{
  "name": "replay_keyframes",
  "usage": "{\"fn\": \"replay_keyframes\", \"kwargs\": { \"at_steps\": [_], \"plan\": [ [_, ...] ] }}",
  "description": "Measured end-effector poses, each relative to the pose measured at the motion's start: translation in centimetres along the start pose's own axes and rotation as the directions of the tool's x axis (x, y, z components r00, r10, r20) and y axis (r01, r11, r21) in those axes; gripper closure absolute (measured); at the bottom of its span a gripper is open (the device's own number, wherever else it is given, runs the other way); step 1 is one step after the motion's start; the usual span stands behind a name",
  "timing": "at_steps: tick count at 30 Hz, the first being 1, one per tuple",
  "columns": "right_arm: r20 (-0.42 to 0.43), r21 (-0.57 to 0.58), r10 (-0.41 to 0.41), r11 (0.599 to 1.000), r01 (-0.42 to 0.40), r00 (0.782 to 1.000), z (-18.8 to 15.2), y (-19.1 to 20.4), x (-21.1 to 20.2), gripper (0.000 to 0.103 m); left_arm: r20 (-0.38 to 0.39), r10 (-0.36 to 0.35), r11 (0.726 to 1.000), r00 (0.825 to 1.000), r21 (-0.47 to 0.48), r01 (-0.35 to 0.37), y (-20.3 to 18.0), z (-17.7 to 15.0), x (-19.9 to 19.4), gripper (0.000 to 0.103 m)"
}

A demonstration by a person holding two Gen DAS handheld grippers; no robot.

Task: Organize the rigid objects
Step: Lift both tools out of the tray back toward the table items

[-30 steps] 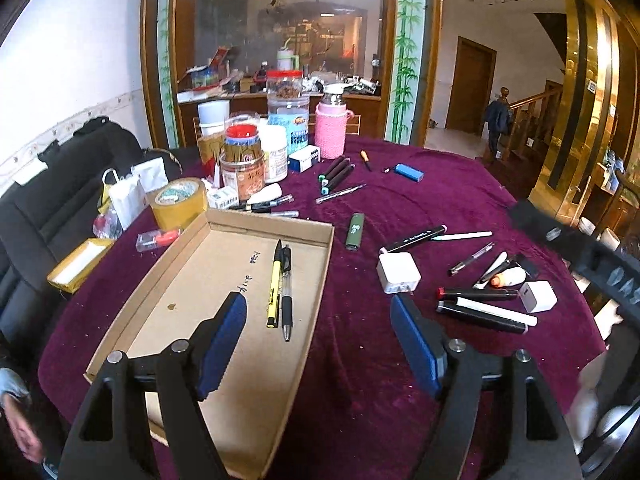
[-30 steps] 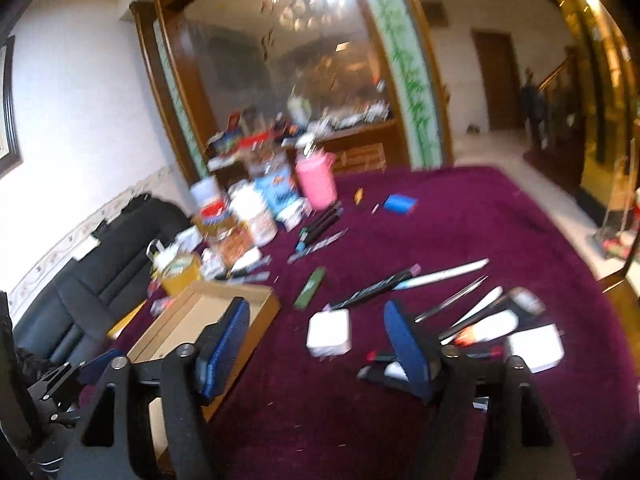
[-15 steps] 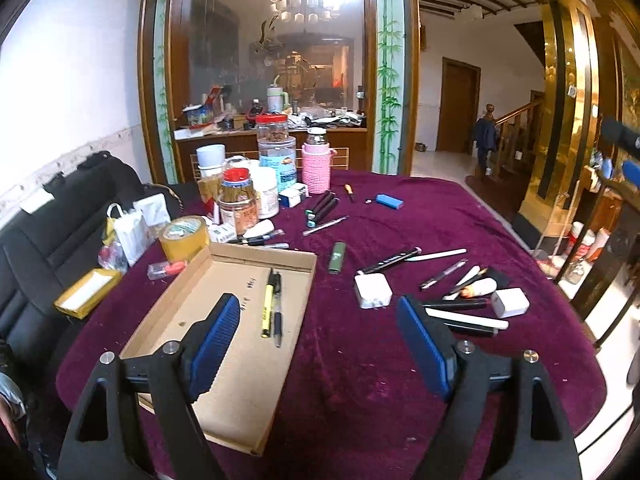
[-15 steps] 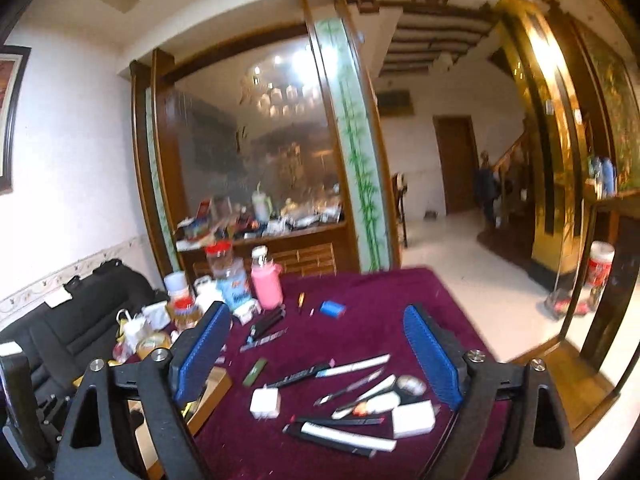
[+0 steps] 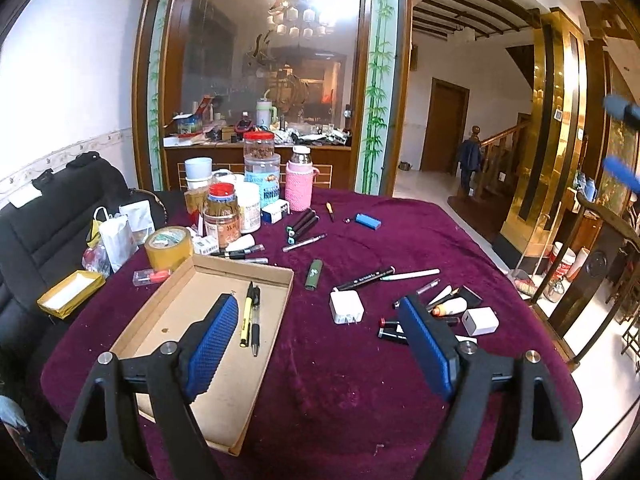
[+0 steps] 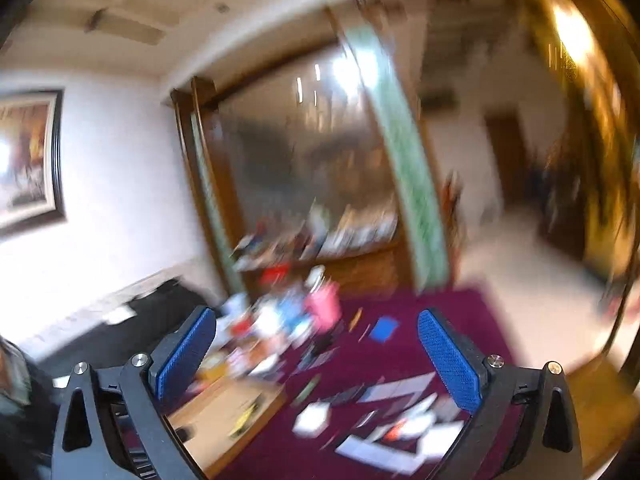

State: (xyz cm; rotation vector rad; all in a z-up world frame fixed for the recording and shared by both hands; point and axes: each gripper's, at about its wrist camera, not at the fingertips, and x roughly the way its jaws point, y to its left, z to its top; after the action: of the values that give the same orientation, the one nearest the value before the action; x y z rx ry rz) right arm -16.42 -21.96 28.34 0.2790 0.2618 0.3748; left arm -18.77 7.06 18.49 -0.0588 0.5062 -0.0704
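The left gripper (image 5: 320,344) hangs above the table with its two blue, diamond-textured rubber pads spread wide and nothing between them; the black plastic finger frames carry round silver bolts. The left pad (image 5: 212,344) sits over the shallow brown cardboard tray (image 5: 272,320), in which a yellow-and-black pen (image 5: 246,314) and a black pen with a clear barrel (image 5: 255,322) lie side by side. The right pad (image 5: 426,344) overlaps a black marker with a red end (image 5: 390,323).

On the dark purple velvet-like tablecloth (image 5: 340,380) just beyond the fingers lies a white square plug adapter (image 5: 346,307), and a second white cube adapter (image 5: 480,321) lies further right. Past them are an olive-green lighter (image 5: 314,274), a long black marker with white lettering (too small to read) (image 5: 364,279) and a thin white stick pen (image 5: 410,275). A flat blue lighter (image 5: 368,221) lies toward the far edge.

At the back left stand a roll of tan packing tape (image 5: 168,246), a red-lidded clear jar with a printed label (image 5: 222,216) (characters illegible) and a bottle in a pink knitted sleeve (image 5: 300,190).

The right gripper (image 6: 316,360) is likewise spread wide and holds nothing; its view is heavily motion-blurred, showing only smears of the tray and the scattered white and dark objects on the cloth.
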Motion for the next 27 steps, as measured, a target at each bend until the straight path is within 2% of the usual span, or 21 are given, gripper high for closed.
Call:
{"fn": "replay_keyframes", "kwargs": {
  "at_steps": [3, 6, 9, 13, 16, 22, 24, 27],
  "plan": [
    [-0.120, 0.008, -0.084, 0.996, 0.085, 0.989, -2.3, -0.3, 3.5, 0.000, -0.020, 0.006, 1.000, 1.000, 0.011, -0.005, -0.4, -0.4, 0.8, 0.021],
    [-0.208, -0.003, -0.121, 0.992, 0.123, 0.971, -4.5, -0.6, 6.2, 0.000, -0.025, 0.030, 0.999, 0.999, 0.027, -0.030, -0.9, -0.9, 1.5, 0.021],
    [-0.237, -0.012, -0.150, 0.988, 0.151, 0.960, -7.3, -1.3, 7.6, 0.000, -0.041, 0.076, 0.996, 0.996, 0.056, -0.074, -1.2, -1.3, 2.7, 0.021],
    [-0.276, -0.077, -0.232, 0.973, 0.219, 0.933, -10.6, -1.8, 9.4, 0.000, -0.073, 0.133, 0.988, 0.989, 0.086, -0.126, -1.4, -1.9, 4.7, 0.021],
    [-0.330, -0.074, -0.243, 0.970, 0.231, 0.912, -12.6, -3.0, 11.4, 0.000, -0.108, 0.157, 0.984, 0.982, 0.100, -0.146, -1.4, -2.3, 6.4, 0.021],
    [-0.397, -0.100, -0.274, 0.962, 0.256, 0.876, -14.1, -5.5, 13.7, 0.000, -0.165, 0.169, 0.980, 0.972, 0.128, -0.149, -2.1, -3.2, 9.3, 0.021],
    [-0.400, -0.127, -0.309, 0.951, 0.282, 0.863, -14.2, -5.8, 14.0, 0.001, -0.183, 0.171, 0.979, 0.968, 0.145, -0.145, -2.5, -3.5, 10.3, 0.021],
    [-0.387, -0.154, -0.323, 0.946, 0.285, 0.864, -14.0, -6.5, 14.6, 0.001, -0.208, 0.172, 0.977, 0.963, 0.164, -0.139, -3.1, -3.8, 11.4, 0.021]
  ]
}}
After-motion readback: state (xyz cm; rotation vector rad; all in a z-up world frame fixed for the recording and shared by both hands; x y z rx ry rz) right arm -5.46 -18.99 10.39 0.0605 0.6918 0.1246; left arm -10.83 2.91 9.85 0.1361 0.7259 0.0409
